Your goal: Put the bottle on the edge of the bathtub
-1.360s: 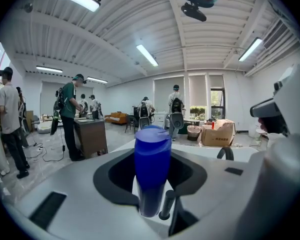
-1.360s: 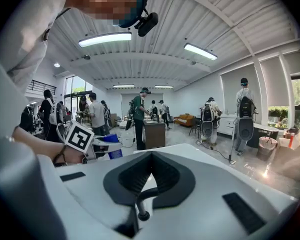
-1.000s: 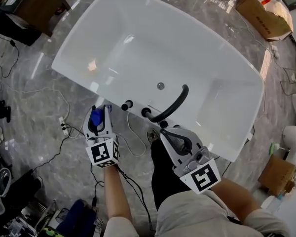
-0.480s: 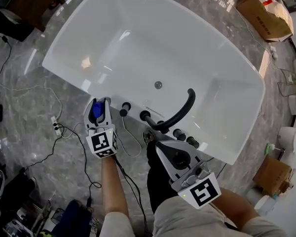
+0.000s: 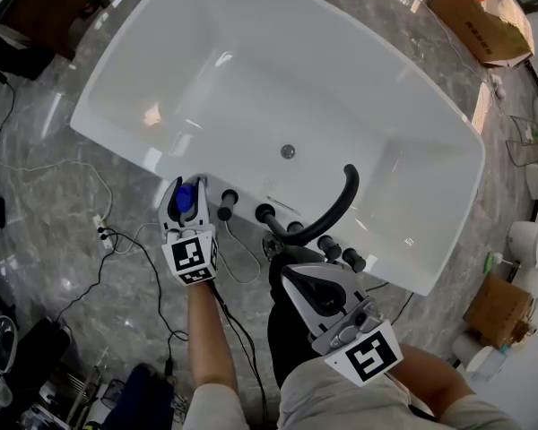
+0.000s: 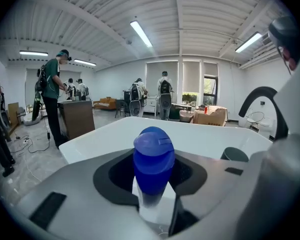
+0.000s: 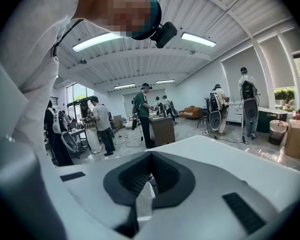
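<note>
A bottle with a blue cap point(image 5: 186, 199) stands upright between the jaws of my left gripper point(image 5: 186, 206), which is shut on it. It hangs at the near rim of the white bathtub point(image 5: 117, 119), just left of a black knob point(image 5: 226, 206). In the left gripper view the blue-capped bottle point(image 6: 152, 164) fills the middle of the left gripper point(image 6: 152, 156), with the bathtub point(image 6: 200, 136) behind it. My right gripper point(image 5: 291, 271) is held lower, near the person's body, with its jaws together and nothing in them. The right gripper view shows the right gripper point(image 7: 150, 160) with its dark pads closed.
A black arched faucet point(image 5: 339, 206) and more knobs point(image 5: 341, 253) sit on the tub's near rim. Cables and a power strip point(image 5: 101, 233) lie on the marble floor at left. Cardboard boxes point(image 5: 480, 16) stand at the far right. People point(image 7: 142, 114) and a dark cabinet point(image 6: 76, 118) stand beyond.
My left gripper has carried the bottle closer to the tub's near rim and the left knob. The right gripper has drawn back from the faucet toward the body.
</note>
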`<state>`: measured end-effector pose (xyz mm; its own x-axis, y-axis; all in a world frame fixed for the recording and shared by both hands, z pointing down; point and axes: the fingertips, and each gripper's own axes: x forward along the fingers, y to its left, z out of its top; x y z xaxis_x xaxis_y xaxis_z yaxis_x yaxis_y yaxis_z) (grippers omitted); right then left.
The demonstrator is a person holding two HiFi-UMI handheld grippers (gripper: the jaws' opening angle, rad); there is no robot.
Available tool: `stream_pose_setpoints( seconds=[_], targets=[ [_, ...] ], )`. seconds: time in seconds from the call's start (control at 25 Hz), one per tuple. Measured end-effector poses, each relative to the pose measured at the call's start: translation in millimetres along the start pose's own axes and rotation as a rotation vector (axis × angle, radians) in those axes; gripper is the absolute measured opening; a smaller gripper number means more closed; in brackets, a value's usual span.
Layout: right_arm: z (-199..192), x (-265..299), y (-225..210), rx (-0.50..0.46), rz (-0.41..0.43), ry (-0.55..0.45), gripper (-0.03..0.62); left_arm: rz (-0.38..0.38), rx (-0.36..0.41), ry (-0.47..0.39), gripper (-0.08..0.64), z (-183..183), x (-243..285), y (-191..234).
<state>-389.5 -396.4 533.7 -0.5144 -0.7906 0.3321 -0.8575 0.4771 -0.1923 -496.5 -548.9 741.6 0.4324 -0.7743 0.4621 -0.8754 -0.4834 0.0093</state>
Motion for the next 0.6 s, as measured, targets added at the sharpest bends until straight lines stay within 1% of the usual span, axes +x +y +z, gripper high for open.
stream_pose_setpoints(
  seconds=[0.24,0.6],
  targets=[
    [1.4,-0.3,7.4,-0.007,0.021,-0.007,0.006,-0.011,0.022,0.014,0.158,-2.5,-2.3,-5.0],
    [-1.0,1.4,9.1,0.012,0.025,-0.005,0.006,-0.030,0.002,0.047,0.158,-20.8,1.4,-3.9]
  ],
)
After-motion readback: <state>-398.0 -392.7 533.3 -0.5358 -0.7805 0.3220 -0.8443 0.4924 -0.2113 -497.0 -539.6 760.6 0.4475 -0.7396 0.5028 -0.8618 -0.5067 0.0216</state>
